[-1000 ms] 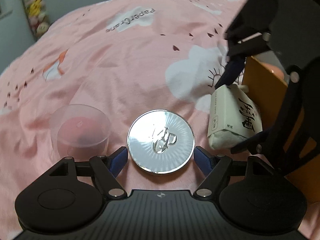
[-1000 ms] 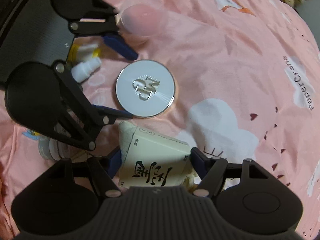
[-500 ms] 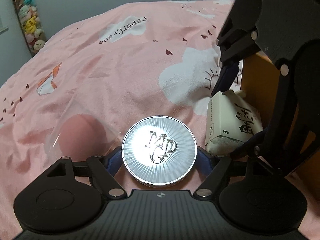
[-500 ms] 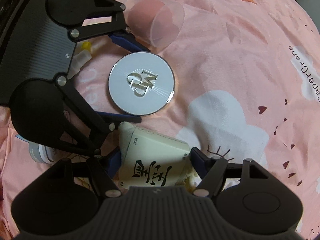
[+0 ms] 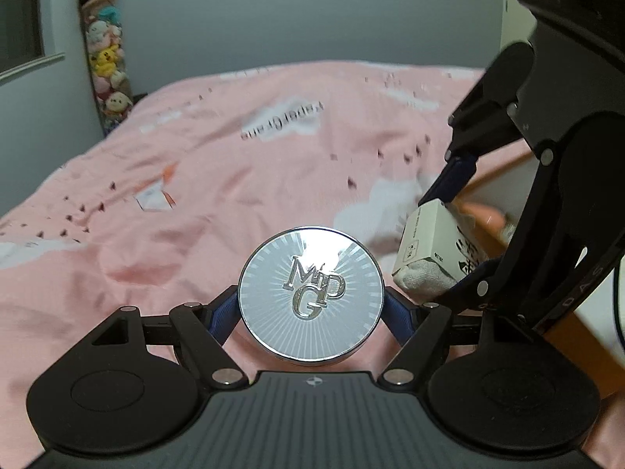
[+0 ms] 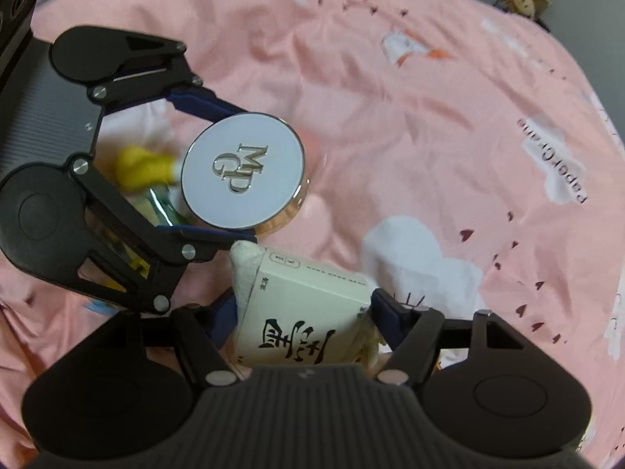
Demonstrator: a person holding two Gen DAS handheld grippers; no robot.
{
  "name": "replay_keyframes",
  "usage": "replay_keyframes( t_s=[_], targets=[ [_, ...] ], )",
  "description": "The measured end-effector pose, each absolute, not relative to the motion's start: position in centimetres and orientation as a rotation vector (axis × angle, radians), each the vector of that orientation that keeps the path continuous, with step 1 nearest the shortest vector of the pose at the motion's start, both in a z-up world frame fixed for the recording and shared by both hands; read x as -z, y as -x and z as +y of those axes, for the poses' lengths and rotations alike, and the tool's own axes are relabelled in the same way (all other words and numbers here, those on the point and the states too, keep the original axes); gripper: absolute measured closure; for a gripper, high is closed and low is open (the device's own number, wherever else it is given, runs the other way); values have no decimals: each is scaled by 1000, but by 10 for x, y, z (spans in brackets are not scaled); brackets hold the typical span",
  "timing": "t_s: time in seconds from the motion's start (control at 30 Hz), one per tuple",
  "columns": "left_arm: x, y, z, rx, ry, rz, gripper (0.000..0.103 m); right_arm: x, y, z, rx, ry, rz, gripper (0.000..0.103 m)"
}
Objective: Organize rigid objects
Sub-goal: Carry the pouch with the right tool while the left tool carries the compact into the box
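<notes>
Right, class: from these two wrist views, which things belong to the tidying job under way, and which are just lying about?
Part of the job:
- round silver compact, clamped in the left gripper
- cream pack with black lettering, clamped in the right gripper

Lying about:
- pink bedspread
- plush toys by the wall
- blurred yellow item under the left gripper

Silver round compact [image 5: 311, 294] with radiating lines and raised letters; cream packet [image 6: 308, 312] with black calligraphy; pink bedsheet [image 5: 234, 179] printed with white clouds and small dark hearts.
</notes>
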State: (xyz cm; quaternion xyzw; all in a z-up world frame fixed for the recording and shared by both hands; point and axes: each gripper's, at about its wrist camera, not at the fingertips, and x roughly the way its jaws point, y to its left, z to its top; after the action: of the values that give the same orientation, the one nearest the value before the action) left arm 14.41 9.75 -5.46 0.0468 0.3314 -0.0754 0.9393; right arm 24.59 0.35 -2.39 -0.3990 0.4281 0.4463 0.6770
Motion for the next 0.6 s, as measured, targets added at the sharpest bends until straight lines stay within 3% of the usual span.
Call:
replay_keyframes(
  t_s=[0.33, 0.6],
  targets=[
    [1, -124, 64, 292, -147, 561, 15, -42, -217, -47, -912, 821, 887, 32],
    [-3, -138, -17, 585, -320, 595, 15, -25, -211, -127, -742, 860, 1011, 32]
  ],
)
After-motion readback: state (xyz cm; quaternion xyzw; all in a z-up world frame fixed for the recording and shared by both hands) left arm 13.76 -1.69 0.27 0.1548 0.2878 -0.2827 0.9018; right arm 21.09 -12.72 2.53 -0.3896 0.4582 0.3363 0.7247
